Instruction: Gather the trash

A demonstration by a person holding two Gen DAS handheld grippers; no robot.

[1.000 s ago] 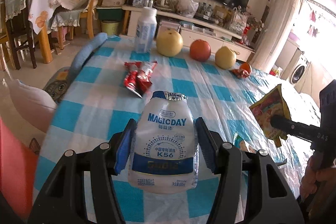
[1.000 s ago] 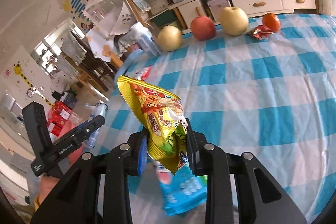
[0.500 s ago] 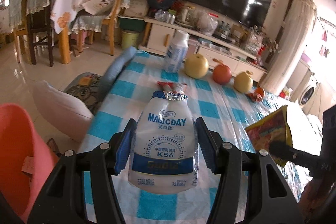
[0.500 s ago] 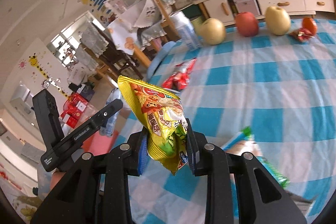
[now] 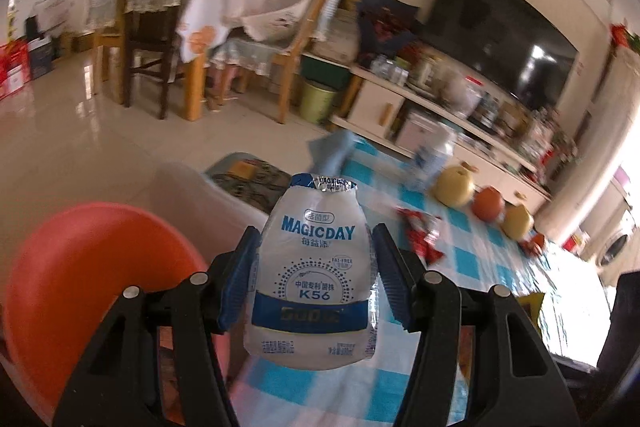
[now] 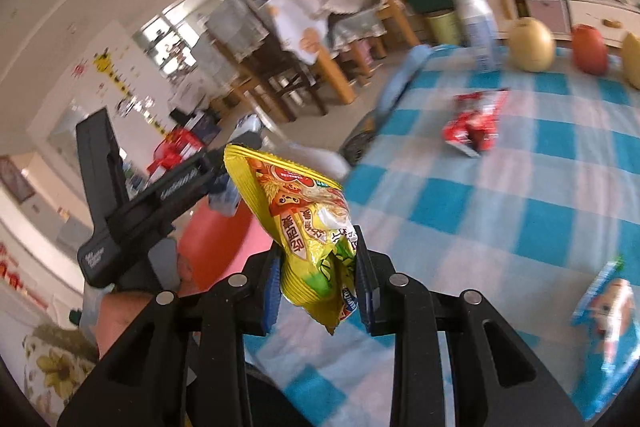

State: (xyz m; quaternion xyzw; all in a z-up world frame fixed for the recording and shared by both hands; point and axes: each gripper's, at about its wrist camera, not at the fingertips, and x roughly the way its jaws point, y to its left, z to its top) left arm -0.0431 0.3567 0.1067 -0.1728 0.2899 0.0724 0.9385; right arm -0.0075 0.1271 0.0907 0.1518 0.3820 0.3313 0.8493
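Observation:
My left gripper (image 5: 314, 269) is shut on a white and blue MAGICDAY drink pouch (image 5: 314, 267), held upright over the left edge of the checked table (image 5: 472, 235). Below and to its left stands an orange bin (image 5: 88, 267). In the right wrist view my right gripper (image 6: 318, 281) is shut on a crumpled yellow snack bag (image 6: 304, 223); the left gripper (image 6: 140, 203) with the hand holding it shows at the left, above the orange bin (image 6: 216, 239). A red wrapper (image 6: 474, 125) and a blue wrapper (image 6: 610, 303) lie on the table (image 6: 500, 211).
A white bottle (image 6: 478, 23), two pears and a red apple (image 6: 588, 49) line the table's far edge. A small orange and red scrap (image 5: 534, 243) lie at the far right. Chairs, a dining table and a TV cabinet (image 5: 400, 99) stand beyond. A white cushion (image 5: 192, 195) sits by the bin.
Both grippers have swung left off the table toward the orange bin, keeping the pouch and the snack bag. The bin has grown large in the left wrist view.

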